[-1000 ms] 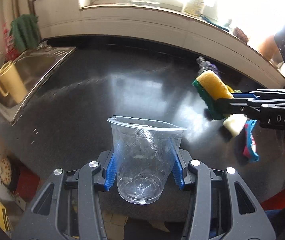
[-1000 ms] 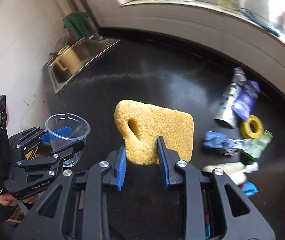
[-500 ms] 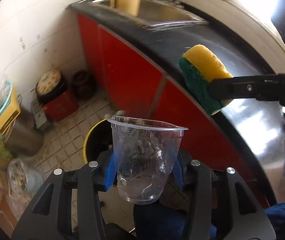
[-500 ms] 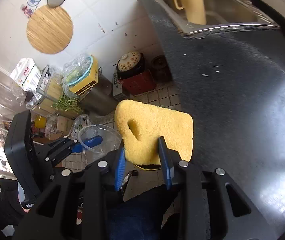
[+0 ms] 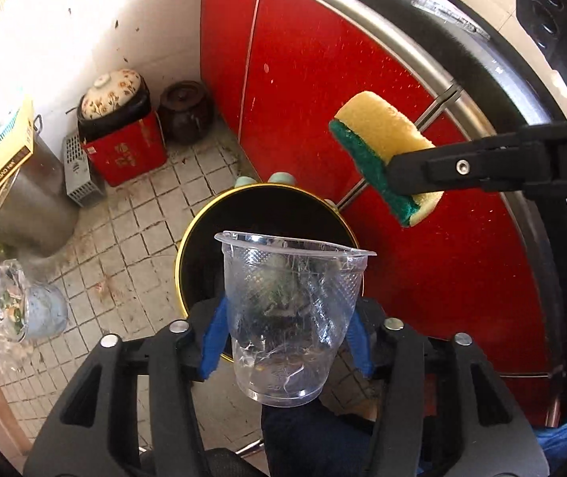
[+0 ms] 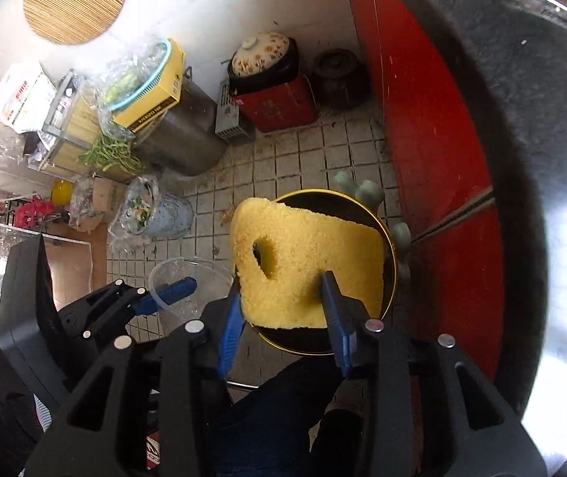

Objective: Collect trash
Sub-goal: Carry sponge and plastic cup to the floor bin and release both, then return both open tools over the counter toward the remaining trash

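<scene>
A clear plastic cup stands upright between the blue pads of my left gripper, whose jaws are opening; the pads still touch its sides. The cup hangs over a round black bin with a yellow rim on the floor. A yellow sponge with a green scouring side is pinched in my right gripper, whose jaws are opening too. That sponge with a hole in it hovers above the same bin. From the right wrist, the left gripper and cup show at lower left.
Red cabinet doors under the dark counter rise right of the bin. Clay pots on a red tin, a steel pot and a bagged bucket of scraps crowd the tiled floor. A person's dark-trousered leg is below.
Both grippers swung off the counter and down over the floor bin, with cup and sponge still in them. Both pairs of jaws stand slightly wider than before.
</scene>
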`<state>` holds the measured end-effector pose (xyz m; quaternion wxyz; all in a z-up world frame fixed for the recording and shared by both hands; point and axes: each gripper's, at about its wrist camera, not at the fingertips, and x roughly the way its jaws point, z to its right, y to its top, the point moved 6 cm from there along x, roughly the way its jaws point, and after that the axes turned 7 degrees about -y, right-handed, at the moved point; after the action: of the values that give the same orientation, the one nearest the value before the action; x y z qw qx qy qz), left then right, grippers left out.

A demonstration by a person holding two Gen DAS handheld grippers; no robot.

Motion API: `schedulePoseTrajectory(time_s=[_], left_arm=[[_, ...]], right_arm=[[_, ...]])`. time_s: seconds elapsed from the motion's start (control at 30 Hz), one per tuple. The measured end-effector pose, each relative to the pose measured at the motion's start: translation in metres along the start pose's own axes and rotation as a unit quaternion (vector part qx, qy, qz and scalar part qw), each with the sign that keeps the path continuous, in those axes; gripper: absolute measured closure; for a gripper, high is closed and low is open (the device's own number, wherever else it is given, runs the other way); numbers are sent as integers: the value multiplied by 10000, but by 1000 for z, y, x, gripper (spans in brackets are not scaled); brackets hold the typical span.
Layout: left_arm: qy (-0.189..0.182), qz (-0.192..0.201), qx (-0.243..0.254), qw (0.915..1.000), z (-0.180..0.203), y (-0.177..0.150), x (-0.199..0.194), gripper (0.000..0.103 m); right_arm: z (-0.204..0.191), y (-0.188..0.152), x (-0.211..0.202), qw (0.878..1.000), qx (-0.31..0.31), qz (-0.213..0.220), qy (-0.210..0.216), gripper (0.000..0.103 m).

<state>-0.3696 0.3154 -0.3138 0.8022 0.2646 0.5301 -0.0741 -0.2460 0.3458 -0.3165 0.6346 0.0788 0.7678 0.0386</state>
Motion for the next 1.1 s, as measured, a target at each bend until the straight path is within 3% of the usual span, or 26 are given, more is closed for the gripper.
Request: schedulePoseTrajectory(time_s=[0.13,0.2,0.27,0.4,0.47,0.63,0.77,0.87,0.97,1.07,1.1], left_arm=[[-74,-89,-29,9999,-3,-1,11,43],[-91,-102,-69,9999,-6,-1,14,35],[-110,-91,-125,9998,-8,-1,16,27],[-65,-129,-201,9997,-11,-4,15,24],[-22,-92,-174,9998,-9,-5,9,16],[258,-63,191,9995,9,2,-19,7],[412,103,747,9963,42,20,-46,7],[263,313,1265,9911,86,39,-66,7],[-245,454,1809,9822,146,58,-75,7],[-768,438,2495,9643,221,69,-73,7],[-953,409,2814,9540,253,70,-71,7]], right_arm=[[8,0,14,9997,66,-241,-45,51],[8,1,17,9996,15,-270,-72,39],[5,2,18,9997,-22,-252,-75,37],[2,0,6,9999,-22,-165,-5,34],[1,-1,-4,10000,-49,-71,-6,28],[-2,-9,-60,9992,-13,398,-39,21],[18,-26,-133,9934,301,1094,-189,15],[58,-58,-199,9798,747,1724,-689,14],[101,-98,-246,9607,1333,2097,-1234,13],[156,-162,-295,9257,2282,2396,-1834,13],[172,-184,-307,9136,2571,2451,-1979,13]])
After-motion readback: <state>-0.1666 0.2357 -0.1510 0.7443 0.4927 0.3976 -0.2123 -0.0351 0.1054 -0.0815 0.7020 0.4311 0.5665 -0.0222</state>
